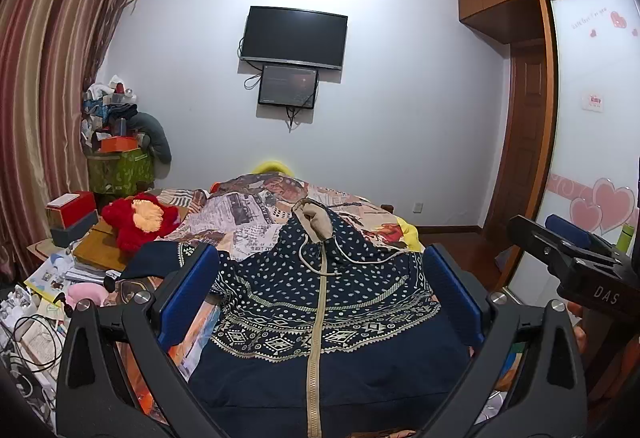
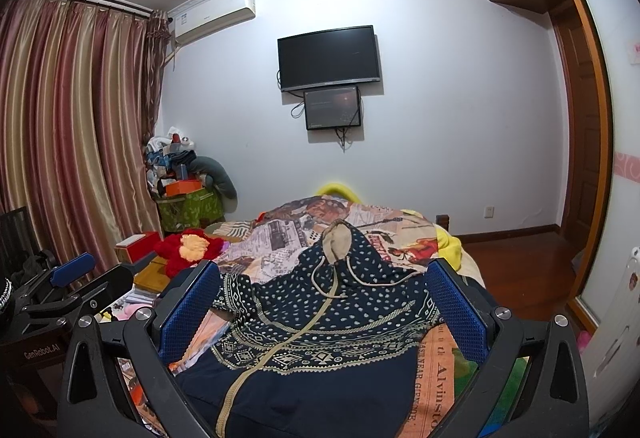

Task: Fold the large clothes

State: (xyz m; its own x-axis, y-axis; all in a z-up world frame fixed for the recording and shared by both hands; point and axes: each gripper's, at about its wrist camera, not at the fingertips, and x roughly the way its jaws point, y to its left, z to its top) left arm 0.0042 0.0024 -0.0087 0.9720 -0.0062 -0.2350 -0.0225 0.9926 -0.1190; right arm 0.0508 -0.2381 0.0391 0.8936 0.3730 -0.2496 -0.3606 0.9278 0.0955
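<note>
A navy hooded jacket (image 1: 320,302) with cream dots, patterned bands and a cream zipper lies spread on the bed, hood toward the far wall. It also shows in the right wrist view (image 2: 320,322). My left gripper (image 1: 320,290) is open above the jacket's lower half, its blue pads (image 1: 188,290) wide apart and empty. My right gripper (image 2: 324,302) is open too, above the jacket, holding nothing. The right gripper appears at the right edge of the left wrist view (image 1: 572,254), and the left gripper at the left of the right wrist view (image 2: 72,286).
The bed has a newspaper-print cover (image 1: 248,213). A red plush toy (image 1: 138,220) and cluttered boxes, books and cables (image 1: 48,278) lie to the left. Curtains (image 1: 44,77) hang on the left, a TV (image 1: 294,37) on the far wall, a wardrobe (image 1: 592,117) at right.
</note>
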